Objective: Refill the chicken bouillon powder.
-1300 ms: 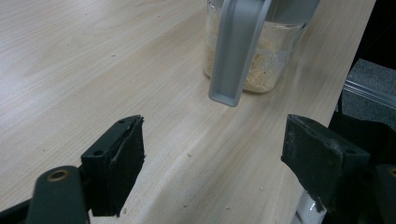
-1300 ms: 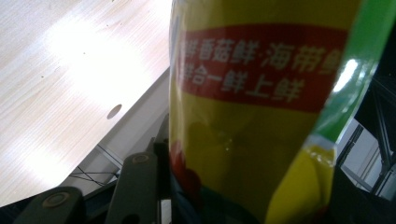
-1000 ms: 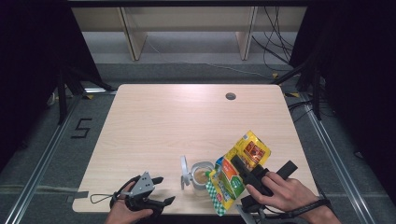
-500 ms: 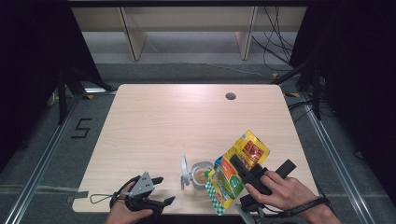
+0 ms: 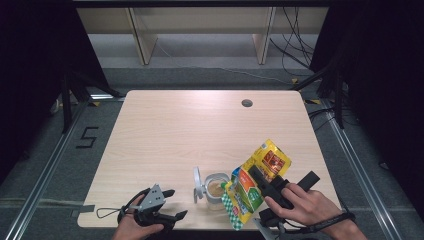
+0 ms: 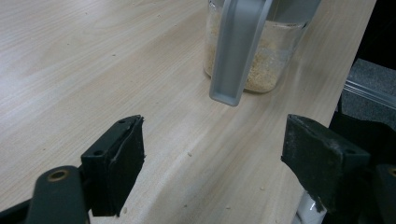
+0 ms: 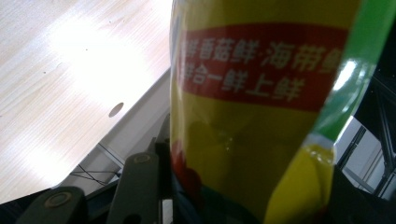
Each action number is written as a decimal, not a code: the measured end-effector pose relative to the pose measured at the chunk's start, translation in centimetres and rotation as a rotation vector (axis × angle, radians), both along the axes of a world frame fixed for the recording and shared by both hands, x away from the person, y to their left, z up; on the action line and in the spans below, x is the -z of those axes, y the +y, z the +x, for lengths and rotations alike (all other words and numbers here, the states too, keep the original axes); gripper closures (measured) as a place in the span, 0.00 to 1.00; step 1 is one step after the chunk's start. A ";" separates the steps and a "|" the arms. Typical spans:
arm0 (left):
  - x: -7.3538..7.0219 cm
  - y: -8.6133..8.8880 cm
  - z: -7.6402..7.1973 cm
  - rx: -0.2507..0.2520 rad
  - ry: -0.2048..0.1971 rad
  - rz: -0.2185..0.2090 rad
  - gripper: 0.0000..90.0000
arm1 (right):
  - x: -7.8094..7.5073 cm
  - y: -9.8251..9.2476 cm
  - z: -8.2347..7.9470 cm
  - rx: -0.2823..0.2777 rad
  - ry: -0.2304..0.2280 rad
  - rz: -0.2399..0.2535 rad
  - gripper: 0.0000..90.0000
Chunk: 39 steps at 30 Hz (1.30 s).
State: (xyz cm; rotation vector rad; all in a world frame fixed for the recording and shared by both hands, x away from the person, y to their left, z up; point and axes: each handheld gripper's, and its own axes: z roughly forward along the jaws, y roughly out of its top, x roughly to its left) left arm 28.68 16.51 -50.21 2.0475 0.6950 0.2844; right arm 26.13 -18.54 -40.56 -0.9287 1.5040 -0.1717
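Note:
A clear glass jar (image 5: pixel 216 189) holding pale granules stands near the table's front edge, its grey hinged lid (image 5: pixel 198 183) swung open to the left. In the left gripper view the jar (image 6: pixel 254 65) and its lid (image 6: pixel 238 51) lie ahead of the jaws. My left gripper (image 5: pixel 172 204) rests open at the front left, jaws wide apart with nothing between them. My right gripper (image 5: pixel 257 177) is shut on a yellow, green and red packet (image 5: pixel 252 180), held tilted with its lower end over the jar's right side. The packet (image 7: pixel 261 107) is close to the right gripper's camera.
The wooden table (image 5: pixel 200 135) has a round cable hole (image 5: pixel 246 103) at the back right. Its front edge runs just below both hands. Shelving legs and cables stand on the floor behind the table.
The right hand and packet have shifted slightly; the left gripper has not moved.

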 end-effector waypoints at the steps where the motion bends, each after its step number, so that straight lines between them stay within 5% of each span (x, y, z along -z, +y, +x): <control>1: 0.0 0.0 0.0 0.000 -0.005 0.006 0.23 | 0.0 0.0 0.0 -0.001 0.001 0.000 0.66; 7: 0.0 0.0 0.0 -0.002 0.002 -0.006 0.23 | -0.1 0.1 0.0 -0.002 0.000 -0.006 0.66; 10: 0.0 0.0 0.0 0.000 -0.001 0.005 0.23 | -0.6 0.2 -0.1 -0.003 -0.029 -0.072 0.66; 16: 0.0 -0.1 -0.1 -0.003 0.005 -0.008 0.23 | -0.5 0.2 0.0 0.000 -0.019 -0.061 0.66; 17: 0.0 -0.1 -0.1 -0.003 0.005 -0.008 0.23 | -0.2 0.0 0.0 -0.004 -0.001 -0.012 0.66; 22: 0.0 0.0 0.1 0.009 -0.016 0.015 0.23 | -0.2 0.1 0.0 -0.001 0.003 -0.005 0.66; 24: -0.1 0.1 0.1 0.017 -0.008 0.025 0.23 | -0.6 0.2 -0.1 -0.006 -0.031 -0.064 0.66; 25: -0.1 0.1 0.1 0.017 -0.008 0.025 0.23 | -0.4 0.2 0.0 -0.003 -0.007 -0.029 0.66; 27: -0.1 0.0 0.0 0.001 0.002 0.012 0.23 | -0.6 0.2 -0.1 -0.006 -0.031 -0.064 0.66; 33: 0.0 -0.1 -0.1 -0.001 0.006 -0.010 0.23 | -0.6 0.3 0.0 -0.005 -0.026 -0.061 0.66; 34: 0.1 -0.1 -0.1 -0.001 0.005 -0.012 0.23 | -0.4 0.2 0.0 -0.011 -0.008 -0.012 0.67; 39: 0.0 -0.1 0.0 -0.001 0.004 -0.007 0.23 | -0.4 0.1 0.0 -0.010 -0.007 -0.010 0.67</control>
